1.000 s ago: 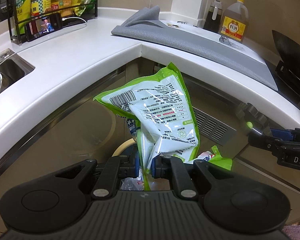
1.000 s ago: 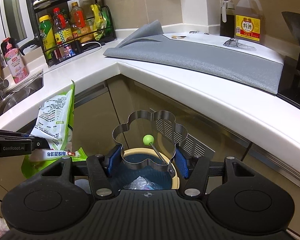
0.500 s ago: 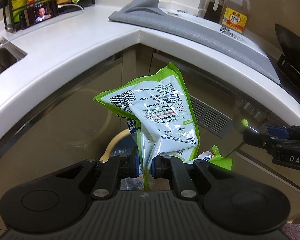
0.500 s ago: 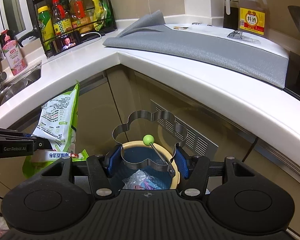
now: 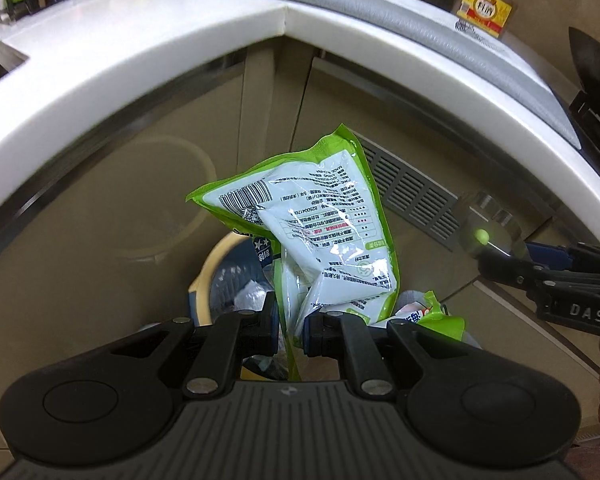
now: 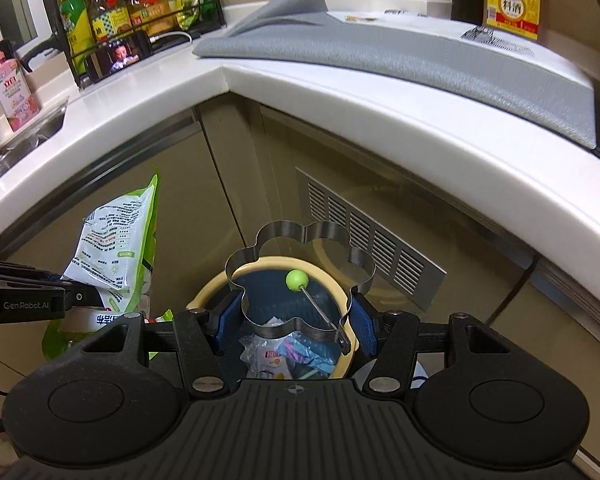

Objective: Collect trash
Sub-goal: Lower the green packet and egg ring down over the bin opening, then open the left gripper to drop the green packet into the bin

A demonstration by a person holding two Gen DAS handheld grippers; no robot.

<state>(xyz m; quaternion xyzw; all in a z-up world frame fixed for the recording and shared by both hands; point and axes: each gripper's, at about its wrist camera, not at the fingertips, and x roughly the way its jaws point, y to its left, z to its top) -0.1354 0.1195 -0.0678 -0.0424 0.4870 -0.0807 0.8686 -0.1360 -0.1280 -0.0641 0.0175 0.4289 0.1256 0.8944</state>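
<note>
Left wrist: crumpled green-edged white wrapper [image 5: 320, 236].

A crumpled green-and-white packet [image 5: 324, 236] stands upright, pinched at its lower end between the left fingers [image 5: 268, 320], barcode and small print facing us, its top leaning away beyond the tips. A flower-shaped steel ring mould [image 6: 300, 276] sits clamped flat between the right fingers [image 6: 362, 322], its thin handle with a green ball crossing the middle. Below both sets of fingers waits a round bin [image 6: 340, 364], cream rim, dark liner, wrappers already inside.
</note>
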